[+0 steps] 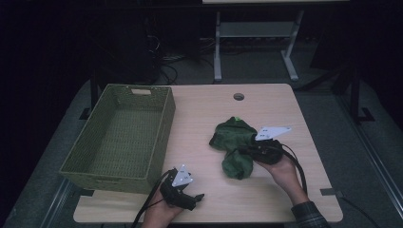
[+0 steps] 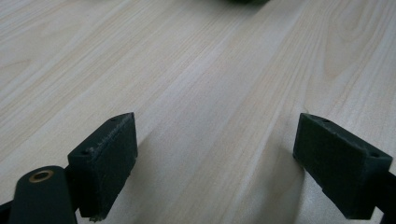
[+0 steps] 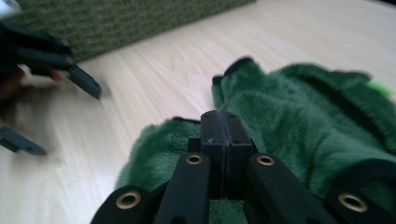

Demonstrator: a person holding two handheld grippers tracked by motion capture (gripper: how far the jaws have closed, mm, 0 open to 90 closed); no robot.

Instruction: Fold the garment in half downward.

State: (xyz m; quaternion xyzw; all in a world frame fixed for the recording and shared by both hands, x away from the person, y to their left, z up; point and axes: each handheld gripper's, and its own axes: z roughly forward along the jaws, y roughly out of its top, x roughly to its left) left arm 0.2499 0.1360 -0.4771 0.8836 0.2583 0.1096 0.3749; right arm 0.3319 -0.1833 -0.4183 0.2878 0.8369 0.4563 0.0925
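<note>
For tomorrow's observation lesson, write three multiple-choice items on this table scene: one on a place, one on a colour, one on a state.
1. Where does the woven basket stand on the table?
A. its left side
B. its right side
C. its middle

2. What colour is the fuzzy cloth?
A. red
B. green
C. white

3. How do the left gripper jaws stand?
A. wide apart over bare wood
C. shut on the cloth
B. closed on the basket rim

Answers: 1 A, the high view shows it at the left; 2 B, green in both views; 3 A, the left gripper view shows an empty gap.
</note>
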